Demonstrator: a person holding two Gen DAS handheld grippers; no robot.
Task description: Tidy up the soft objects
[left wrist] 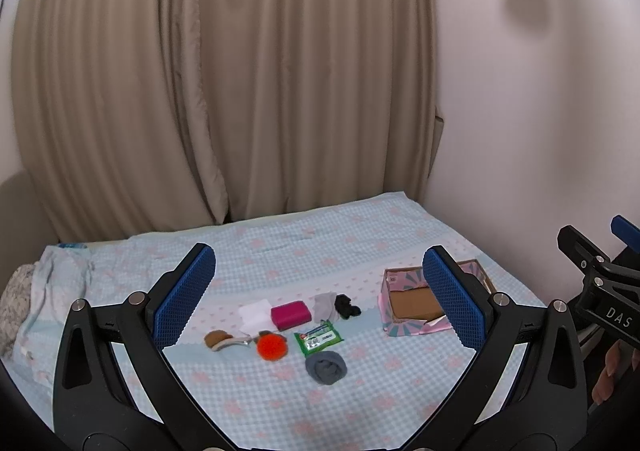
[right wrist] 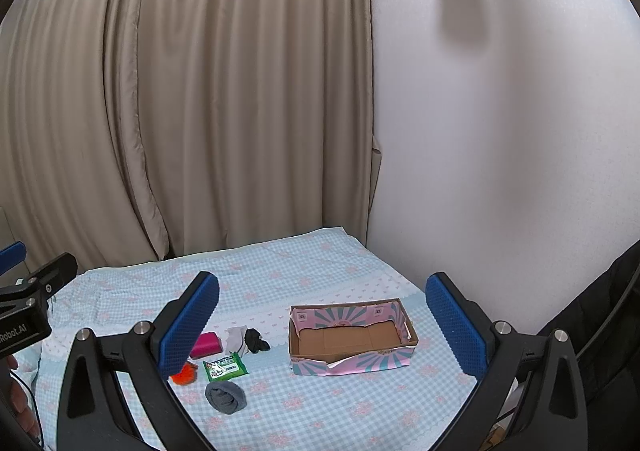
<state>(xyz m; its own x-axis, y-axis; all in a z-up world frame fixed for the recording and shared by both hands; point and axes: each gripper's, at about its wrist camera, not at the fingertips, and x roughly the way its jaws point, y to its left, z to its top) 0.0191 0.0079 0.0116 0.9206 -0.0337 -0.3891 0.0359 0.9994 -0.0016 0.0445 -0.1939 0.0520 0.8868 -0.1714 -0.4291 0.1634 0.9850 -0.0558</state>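
Observation:
Small soft items lie grouped on the blue checked bed sheet (left wrist: 280,251): a rolled grey sock (left wrist: 326,367) (right wrist: 225,397), an orange pompom (left wrist: 272,347) (right wrist: 185,376), a green wipes pack (left wrist: 319,338) (right wrist: 225,366), a magenta sponge (left wrist: 291,314) (right wrist: 207,344), a white cloth (left wrist: 254,313), a light grey sock (left wrist: 326,305) (right wrist: 236,336), a black sock (left wrist: 347,306) (right wrist: 255,340) and a brown plush piece (left wrist: 218,340). An empty pink-and-teal cardboard box (left wrist: 416,305) (right wrist: 352,335) sits to their right. My left gripper (left wrist: 320,291) and right gripper (right wrist: 322,325) hover open above the bed, holding nothing.
Beige curtains (left wrist: 200,91) hang behind the bed and a white wall (right wrist: 500,131) runs along its right side. Bunched bedding (left wrist: 24,299) lies at the bed's left edge. A dark jacket (right wrist: 592,315) is at the right. A person's fingers (left wrist: 612,371) hold the right gripper's handle.

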